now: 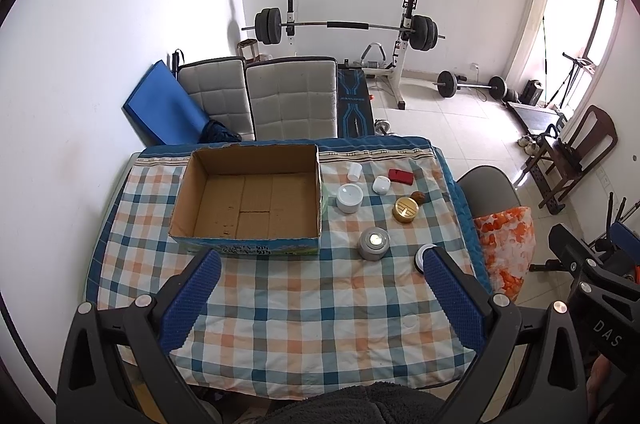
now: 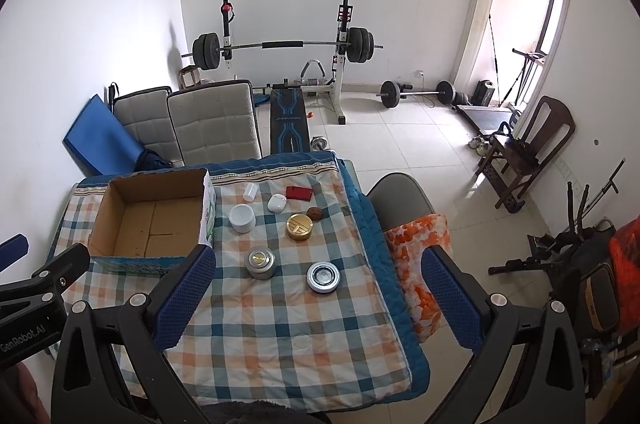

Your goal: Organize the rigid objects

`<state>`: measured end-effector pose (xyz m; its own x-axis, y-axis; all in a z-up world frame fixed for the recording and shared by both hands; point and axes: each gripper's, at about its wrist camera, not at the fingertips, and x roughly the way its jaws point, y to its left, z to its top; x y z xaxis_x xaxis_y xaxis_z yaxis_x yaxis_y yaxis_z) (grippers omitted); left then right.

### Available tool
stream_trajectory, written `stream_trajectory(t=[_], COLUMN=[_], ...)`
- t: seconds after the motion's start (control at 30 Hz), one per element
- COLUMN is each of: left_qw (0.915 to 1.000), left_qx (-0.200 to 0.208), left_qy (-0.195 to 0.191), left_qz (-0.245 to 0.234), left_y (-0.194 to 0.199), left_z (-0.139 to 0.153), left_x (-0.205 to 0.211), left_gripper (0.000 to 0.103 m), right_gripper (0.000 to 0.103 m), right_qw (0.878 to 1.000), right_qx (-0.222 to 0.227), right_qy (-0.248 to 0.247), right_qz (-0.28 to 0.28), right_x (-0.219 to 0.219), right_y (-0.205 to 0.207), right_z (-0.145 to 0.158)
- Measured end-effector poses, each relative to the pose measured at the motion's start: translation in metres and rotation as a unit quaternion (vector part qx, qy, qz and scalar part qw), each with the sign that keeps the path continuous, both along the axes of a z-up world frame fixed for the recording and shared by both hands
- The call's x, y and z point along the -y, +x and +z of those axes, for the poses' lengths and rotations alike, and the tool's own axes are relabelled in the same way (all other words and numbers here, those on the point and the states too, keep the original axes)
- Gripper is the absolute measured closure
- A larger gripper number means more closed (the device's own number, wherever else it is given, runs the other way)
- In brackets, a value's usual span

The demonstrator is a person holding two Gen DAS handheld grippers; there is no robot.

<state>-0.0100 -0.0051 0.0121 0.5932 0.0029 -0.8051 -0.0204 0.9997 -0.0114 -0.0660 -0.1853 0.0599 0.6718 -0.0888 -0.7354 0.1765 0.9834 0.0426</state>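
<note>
Nothing was sorted yet: the cardboard box [image 1: 256, 200] at the tabletop's far left corner lay empty, the jars [image 2: 260, 263] and small items sat toward its right edge, and both the left claw [image 1: 322, 262] and right claw [image 2: 318, 260] gaped wide, holding nothing.

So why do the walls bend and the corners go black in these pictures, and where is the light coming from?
Both wrist views are fisheye, so straight walls curve and a dark ring frames each picture. In the right wrist view daylight pours through the doorway, nearly washing it out. In the left wrist view the barbell rack casts a soft shadow on the wall.
</note>
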Motion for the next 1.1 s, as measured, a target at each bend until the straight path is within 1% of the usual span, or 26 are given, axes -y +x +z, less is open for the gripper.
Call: stream_trajectory(t=[0.07,0.1,0.17,0.27,0.4,0.63,0.7,0.87,0.93,0.97,1.03,1.07,1.1], left_qw=[1.0,1.0,1.0,1.0,1.0,1.0,1.0,0.9998,0.9998,0.9997,0.9995,0.9994,0.9989], left_qx=[0.0,0.001,0.0,0.0,0.001,0.0,-0.004,-0.018,-0.019,-0.023,-0.029,-0.033,-0.046], left_qy=[0.0,0.0,0.0,-0.001,0.001,-0.002,-0.005,-0.008,-0.006,-0.003,-0.003,0.001,0.005], left_qz=[0.0,0.0,-0.001,0.0,0.0,0.001,0.001,0.004,0.008,0.009,0.011,0.013,0.01], left_y=[0.0,-0.001,-0.001,-0.001,-0.002,-0.003,-0.001,0.016,0.026,0.033,0.045,0.049,0.061], left_z=[0.0,-0.001,-0.001,-0.001,0.0,-0.002,0.0,0.007,0.006,0.001,-0.013,-0.023,-0.033], left_x=[0.0,0.0,0.0,-0.001,0.0,-0.001,0.002,0.011,0.014,0.014,0.014,0.013,0.017], left_gripper=[0.0,0.0,0.0,0.0,0.0,0.0,0.0,0.0,0.0,0.0,0.0,0.0,0.0], right_gripper=[0.0,0.0,0.0,0.0,0.0,0.0,0.0,0.0,0.0,0.0,0.0,0.0,0.0], right_qw=[1.0,1.0,1.0,1.0,1.0,1.0,0.999,1.0,1.0,1.0,0.999,0.998,0.996], right_qx=[-0.001,-0.001,-0.011,-0.013,0.007,0.008,0.031,0.02,0.006,0.005,-0.027,-0.041,-0.065], right_qy=[0.003,0.002,0.015,0.015,-0.007,-0.006,-0.032,-0.017,-0.004,-0.001,0.028,0.033,0.052], right_qz=[0.0,0.0,0.002,0.002,-0.002,-0.005,-0.008,-0.013,-0.015,-0.018,-0.018,-0.022,-0.02], right_x=[0.0,-0.002,-0.001,-0.002,-0.005,-0.005,-0.006,-0.001,0.004,0.008,0.018,0.023,0.027], right_y=[0.0,0.002,0.003,0.002,0.005,0.007,0.006,0.016,0.024,0.028,0.041,0.05,0.057], right_z=[0.001,-0.004,-0.004,-0.005,-0.008,-0.004,-0.004,-0.008,-0.013,-0.015,-0.033,-0.042,-0.058])
